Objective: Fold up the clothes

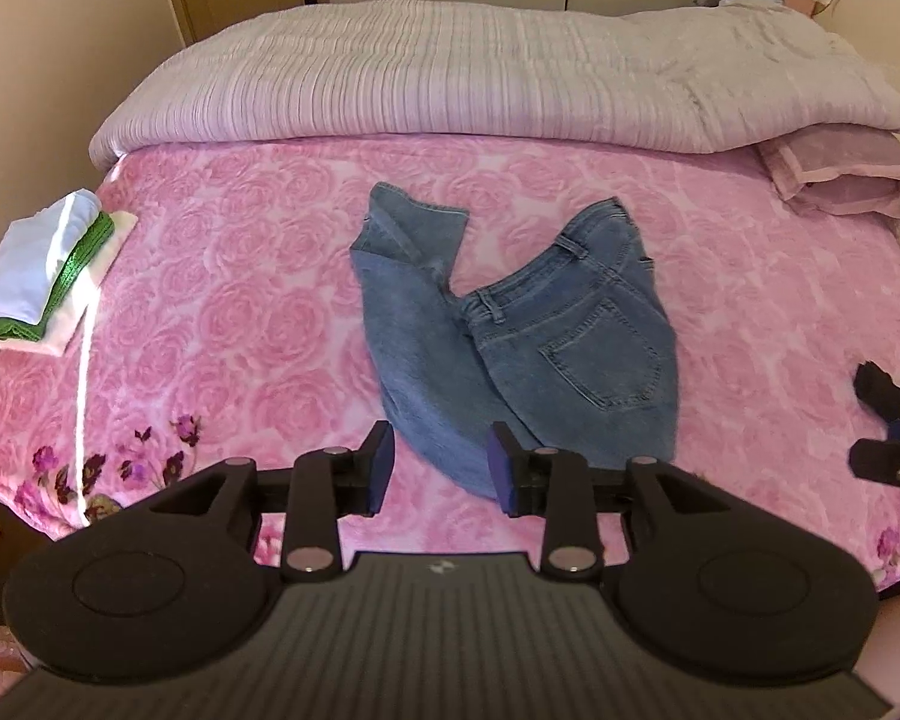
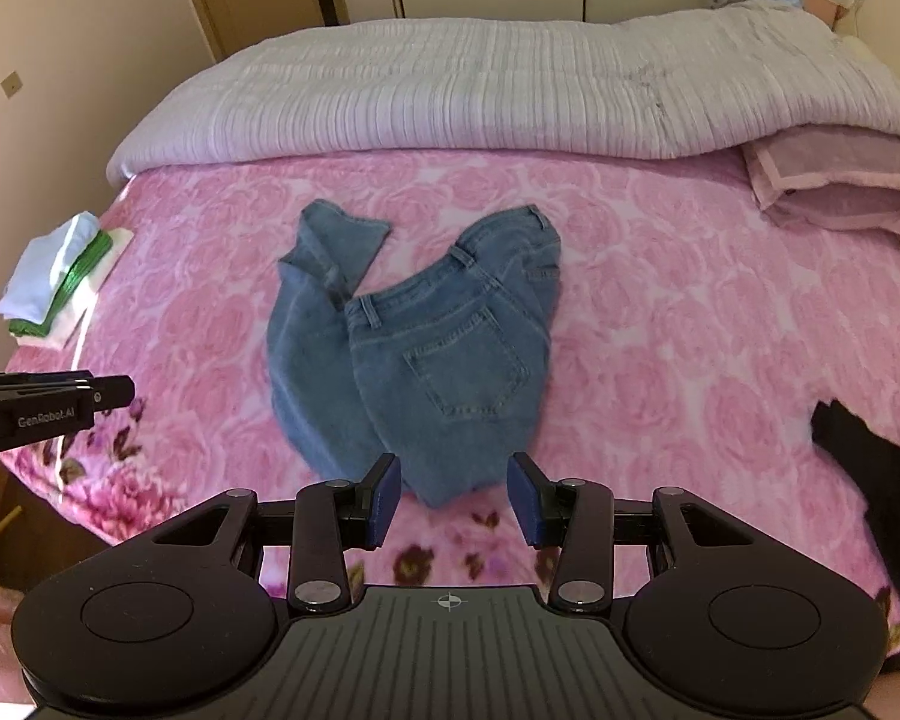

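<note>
A pair of blue jeans (image 1: 510, 348) lies crumpled in a V on the pink rose blanket (image 1: 240, 300), back pocket up, leg ends folded over at the left. My left gripper (image 1: 441, 468) hovers over the near fold of the jeans. Its jaws stand open and the blue pads press on nothing. In the right wrist view the same jeans (image 2: 426, 360) sit just beyond my right gripper (image 2: 455, 498), which is also open and empty above the near tip of the denim. The left gripper's side (image 2: 108, 393) shows at the left edge.
A stack of folded white and green clothes (image 1: 48, 276) rests at the bed's left edge. A grey ribbed duvet (image 1: 450, 78) is piled across the far side, with a folded pink cover (image 1: 840, 174) at the right. A black garment (image 2: 870, 456) lies at the near right.
</note>
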